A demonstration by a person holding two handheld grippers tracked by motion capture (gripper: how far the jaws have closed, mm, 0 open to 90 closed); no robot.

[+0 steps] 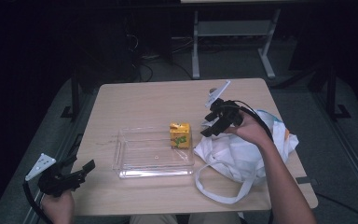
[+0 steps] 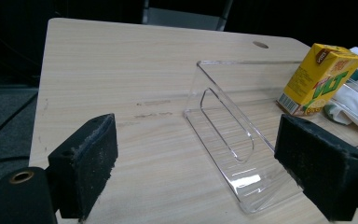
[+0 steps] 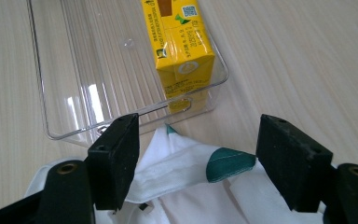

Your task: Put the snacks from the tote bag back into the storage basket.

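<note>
High view: yellow juice carton [image 1: 180, 135] stands upright in the clear tray [image 1: 140, 161], at its 2 o'clock corner, mid-surface [image 1: 144, 100]. Right gripper [image 1: 210, 125] hovers at the carton's 3 o'clock above the white bag [image 1: 233, 156], jaws apart, nothing held. Left gripper [image 1: 89, 166] sits at the tray's 8 o'clock, jaws spread wide and empty.

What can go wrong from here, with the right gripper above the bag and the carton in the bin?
1. The juice carton stands upright in the clear bin at its corner nearest the right gripper, so a sweep there may topple it.
2. The white bag lies against the bin wall, so tugging its fabric could shift the bin.
</note>
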